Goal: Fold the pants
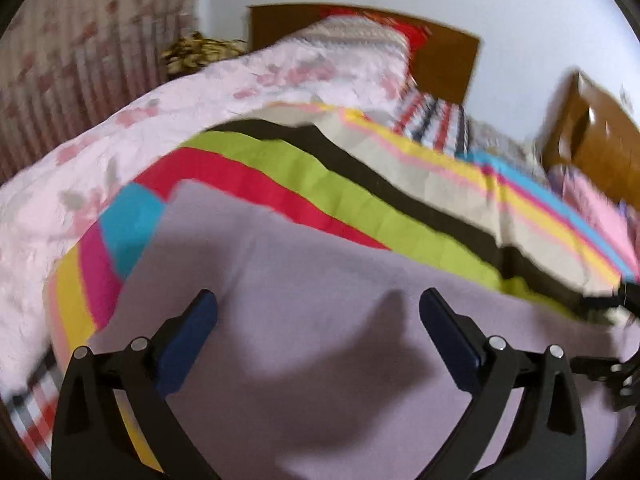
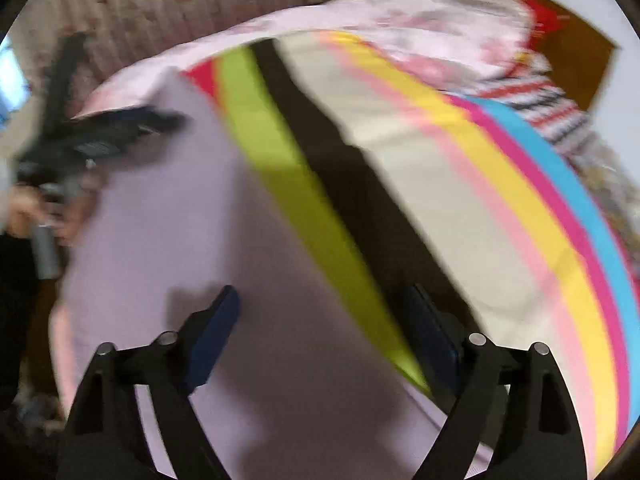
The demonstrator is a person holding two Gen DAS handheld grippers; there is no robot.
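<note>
Pale lilac pants (image 1: 304, 320) lie spread flat on a bed over a bright striped sheet (image 1: 312, 184). My left gripper (image 1: 318, 300) hovers just above the pants, jaws wide open and empty. In the right wrist view the same lilac pants (image 2: 168, 248) fill the lower left. My right gripper (image 2: 324, 300) is open and empty above the pants' right edge, where they meet the green stripe. The left gripper (image 2: 116, 128) shows blurred at the far left of that view, held in a hand.
A pink floral quilt (image 1: 120, 136) is bunched along the far side of the bed. A wooden headboard (image 1: 440, 56) and a wooden cabinet (image 1: 600, 136) stand at the back. A striped curtain (image 1: 80, 40) hangs on the left.
</note>
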